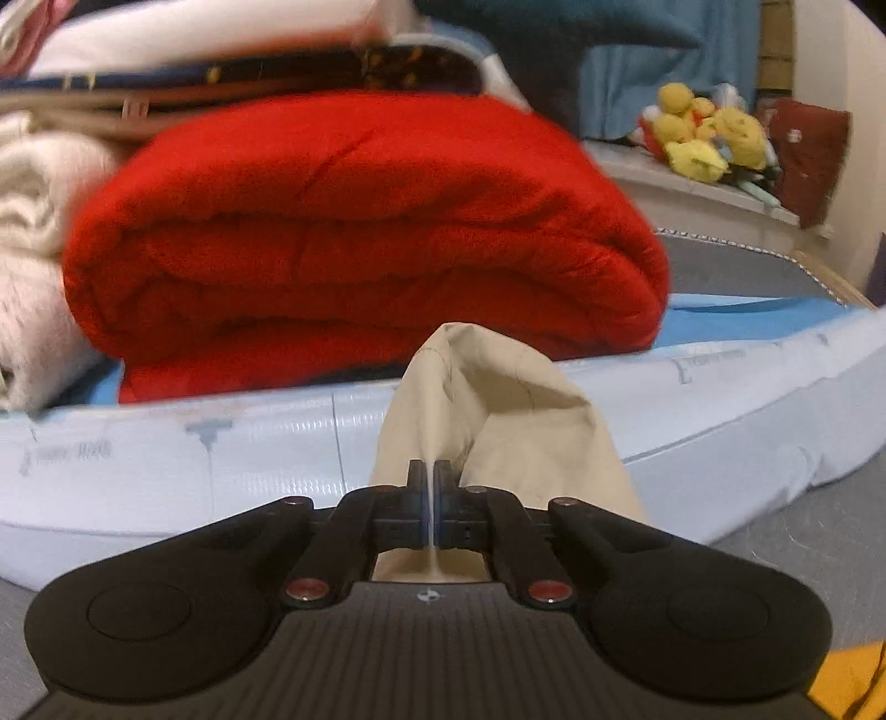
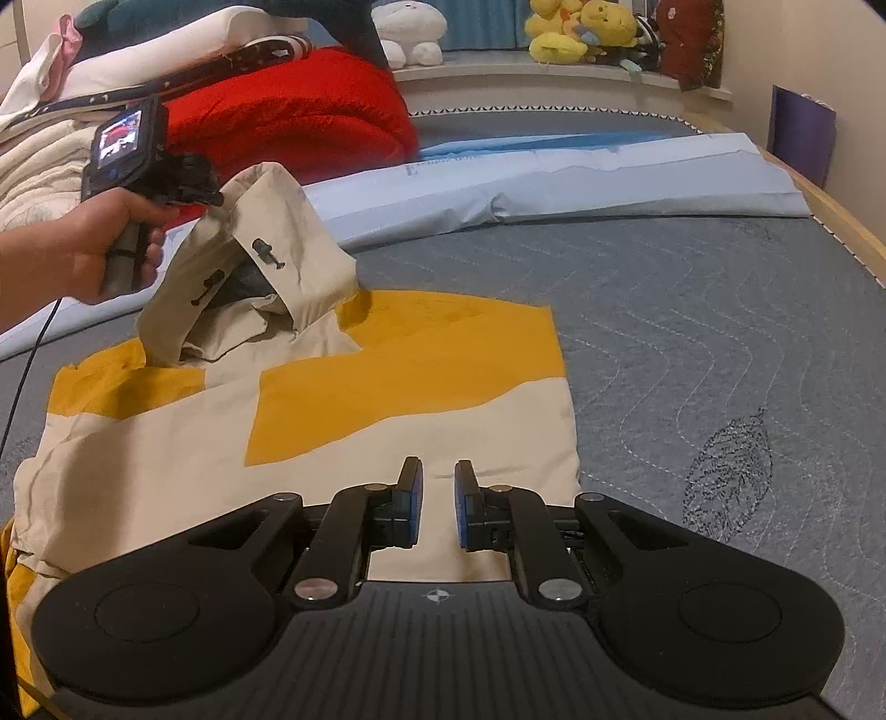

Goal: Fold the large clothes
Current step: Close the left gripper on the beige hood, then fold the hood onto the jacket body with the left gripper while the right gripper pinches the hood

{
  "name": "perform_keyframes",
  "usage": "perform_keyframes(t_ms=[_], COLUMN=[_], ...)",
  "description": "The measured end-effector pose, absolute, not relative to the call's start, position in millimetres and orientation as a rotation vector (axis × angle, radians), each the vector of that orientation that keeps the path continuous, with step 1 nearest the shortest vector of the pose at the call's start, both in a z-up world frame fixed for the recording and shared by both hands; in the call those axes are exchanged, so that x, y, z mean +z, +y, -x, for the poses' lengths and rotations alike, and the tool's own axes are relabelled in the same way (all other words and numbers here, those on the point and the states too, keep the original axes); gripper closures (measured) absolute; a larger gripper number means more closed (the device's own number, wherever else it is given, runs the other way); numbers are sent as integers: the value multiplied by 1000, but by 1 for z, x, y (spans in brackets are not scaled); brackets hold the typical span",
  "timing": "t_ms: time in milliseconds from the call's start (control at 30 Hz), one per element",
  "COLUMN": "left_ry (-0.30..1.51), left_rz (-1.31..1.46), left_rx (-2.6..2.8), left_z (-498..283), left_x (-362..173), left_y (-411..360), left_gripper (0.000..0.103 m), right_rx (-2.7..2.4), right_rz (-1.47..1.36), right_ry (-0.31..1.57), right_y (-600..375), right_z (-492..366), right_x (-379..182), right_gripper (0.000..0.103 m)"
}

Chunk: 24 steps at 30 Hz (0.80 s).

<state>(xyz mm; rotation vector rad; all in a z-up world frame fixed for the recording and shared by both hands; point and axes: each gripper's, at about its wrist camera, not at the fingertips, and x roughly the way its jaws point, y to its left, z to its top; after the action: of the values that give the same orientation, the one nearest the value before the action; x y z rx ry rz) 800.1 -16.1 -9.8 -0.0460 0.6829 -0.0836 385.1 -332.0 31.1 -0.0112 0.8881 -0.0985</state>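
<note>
The left tongs (image 1: 431,487) are clenched on a fold of beige cloth, the two fingers (image 1: 415,476) pressed together with the fabric pinched between them. That cloth is the hood end of the jacket (image 2: 387,399), a beige and mustard-yellow garment. In the right wrist view the left tongs (image 2: 213,196) hold the hood (image 2: 266,232) lifted clear of the bed, while a bare hand (image 2: 105,249) grips the black handle on the left side. Two dark toggle fastenings show on the raised hood's edge.

The right tongs (image 2: 438,498) are released, their fingers (image 2: 411,498) standing apart with a clear gap, poised over the near beige edge of the jacket; whether they touch the cloth cannot be told. The rest of the jacket lies spread flat on the grey quilted mattress (image 2: 692,332), its yellow panels toward the far side and its beige body nearer.

Beyond the jacket, a pale blue folded sheet (image 2: 554,183) runs across the bed from left to right. On it, at the far left, sits a thick folded red blanket (image 1: 360,238), with a cream fleecy blanket (image 1: 33,249) just beside it on the left and more folded bedding stacked behind. On a ledge at the far right sit yellow plush toys (image 2: 581,30). A leaf pattern (image 2: 725,476) is stitched into the mattress at the near right.
</note>
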Motion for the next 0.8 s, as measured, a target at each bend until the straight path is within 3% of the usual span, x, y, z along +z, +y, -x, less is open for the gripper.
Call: perform_keyframes(t_ms=[133, 267, 367, 433, 500, 667, 733, 767, 800], left_ry=[568, 383, 344, 480, 627, 833, 855, 865, 879], left_rz=[33, -83, -251, -321, -266, 146, 392, 493, 569], left_rx=[-247, -515, -646, -656, -595, -267, -260, -262, -252], left_z=[-731, -587, -470, -418, -395, -407, -419, -427, -435], left_x=[28, 63, 50, 23, 5, 16, 14, 7, -2], left_y=[-12, 3, 22, 38, 55, 93, 105, 107, 108], left_gripper=[103, 103, 103, 102, 99, 97, 73, 45, 36], right_rx=[-95, -90, -101, -130, -140, -66, -13, 9, 31], right_rz=[-10, -42, -100, -158, -231, -379, -455, -493, -535], right_ry=[879, 841, 774, 724, 684, 689, 730, 754, 782], right_y=[-334, -336, -342, -349, -357, -363, -362, -361, -360], right_z=[-383, -379, -375, -371, -368, -368, -372, -373, -376], right_x=[36, 46, 58, 66, 70, 64, 54, 49, 42], right_gripper=[91, 91, 90, 84, 70, 54, 48, 45, 44])
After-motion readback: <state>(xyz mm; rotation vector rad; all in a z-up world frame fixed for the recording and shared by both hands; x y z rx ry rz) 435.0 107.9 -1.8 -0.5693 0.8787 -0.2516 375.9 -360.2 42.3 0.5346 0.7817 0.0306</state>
